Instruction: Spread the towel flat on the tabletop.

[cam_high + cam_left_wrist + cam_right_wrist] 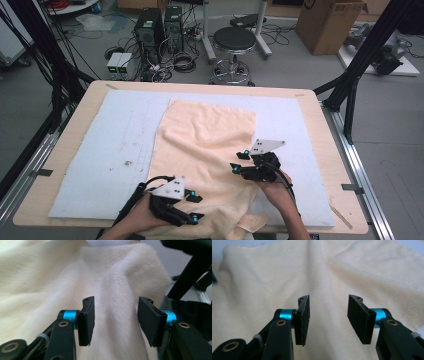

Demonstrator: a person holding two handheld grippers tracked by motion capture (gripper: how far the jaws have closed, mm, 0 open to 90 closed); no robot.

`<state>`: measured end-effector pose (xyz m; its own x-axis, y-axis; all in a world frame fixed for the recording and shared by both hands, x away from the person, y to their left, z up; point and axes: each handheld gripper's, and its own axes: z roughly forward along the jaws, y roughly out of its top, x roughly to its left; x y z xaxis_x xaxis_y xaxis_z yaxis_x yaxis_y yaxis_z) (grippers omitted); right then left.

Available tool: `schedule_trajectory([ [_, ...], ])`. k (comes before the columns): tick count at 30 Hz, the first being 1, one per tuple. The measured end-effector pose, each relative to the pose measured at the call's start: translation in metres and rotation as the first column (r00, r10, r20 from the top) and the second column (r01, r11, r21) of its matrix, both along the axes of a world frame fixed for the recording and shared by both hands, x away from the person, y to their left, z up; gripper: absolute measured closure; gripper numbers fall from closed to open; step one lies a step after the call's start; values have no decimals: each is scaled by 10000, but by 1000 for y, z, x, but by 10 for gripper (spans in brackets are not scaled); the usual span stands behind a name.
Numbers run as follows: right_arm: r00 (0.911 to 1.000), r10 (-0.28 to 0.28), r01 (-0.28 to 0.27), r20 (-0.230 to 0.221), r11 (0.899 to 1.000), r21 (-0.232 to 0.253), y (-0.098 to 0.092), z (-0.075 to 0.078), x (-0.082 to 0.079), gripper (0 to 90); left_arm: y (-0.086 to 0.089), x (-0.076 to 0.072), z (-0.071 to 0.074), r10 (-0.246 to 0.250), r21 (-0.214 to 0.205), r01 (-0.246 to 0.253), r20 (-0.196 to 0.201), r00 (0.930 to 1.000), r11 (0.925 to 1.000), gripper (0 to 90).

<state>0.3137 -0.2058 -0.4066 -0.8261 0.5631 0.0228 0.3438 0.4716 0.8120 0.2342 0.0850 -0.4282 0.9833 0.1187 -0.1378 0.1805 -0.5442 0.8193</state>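
Observation:
A cream towel (200,145) lies spread on a pale blue mat (115,145), and its near corner is bunched and hangs over the table's front edge. My left gripper (196,207) is at the towel's near left edge, pointing right. Its jaws stand open above the cloth (112,272) with nothing between the pads (113,320). My right gripper (238,162) hovers over the towel's right part, pointing left. It too is open, and through the gap I see only rumpled towel (274,272) behind the jaws (328,318).
The mat covers most of a wooden table (340,165). Beyond the far edge are a black stool (234,40), computer towers (150,25) with cables, and a cardboard box (327,22). A black frame strut (370,45) slants down at the right.

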Motion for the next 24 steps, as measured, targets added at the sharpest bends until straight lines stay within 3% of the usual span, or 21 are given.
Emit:
schedule_trajectory([
  [2,9998,-181,181,31,9998,1,-2,-1,5,526,-8,-1,-5,-86,263,87,-75,9999,9996,673],
  [4,9995,-308,308,-93,9995,-49,-4,-3,7,526,-13,-6,-7,-318,624,311,98,9994,9976,798],
  [7,9996,-265,264,-89,9996,-143,-4,-2,5,523,-10,-20,-4,-1084,546,1086,-82,9941,9926,825],
  [10,9995,-291,292,77,9995,-76,-7,2,0,524,-5,-37,3,-2300,587,2314,-294,9727,9711,816],
  [11,9996,-283,283,83,9996,-39,-8,3,-1,523,-2,-39,5,-2333,520,2340,-187,9722,9708,777],
  [14,9994,-335,335,-4,9994,25,-8,2,-1,521,5,-31,11,-1656,-50,1655,-168,9861,9862,581],
  [17,9998,-163,161,-84,9997,-186,-5,0,0,520,23,-13,16,-704,-494,710,143,9974,9963,555],
  [19,9998,-98,92,-168,9992,-377,-4,-2,1,517,39,-1,18,252,-761,-234,235,9994,9968,555],
  [21,9994,-115,102,-338,9993,-357,-5,-5,4,517,56,10,18,1225,-952,-1180,427,9915,9884,561],
  [22,9993,-97,84,-373,9993,-351,-5,-6,4,517,65,16,17,1695,-838,-1645,558,9840,9828,567],
  [24,9989,-132,116,-444,9993,-354,-5,-9,5,518,79,24,12,2677,-532,-2639,842,9598,9631,571],
])
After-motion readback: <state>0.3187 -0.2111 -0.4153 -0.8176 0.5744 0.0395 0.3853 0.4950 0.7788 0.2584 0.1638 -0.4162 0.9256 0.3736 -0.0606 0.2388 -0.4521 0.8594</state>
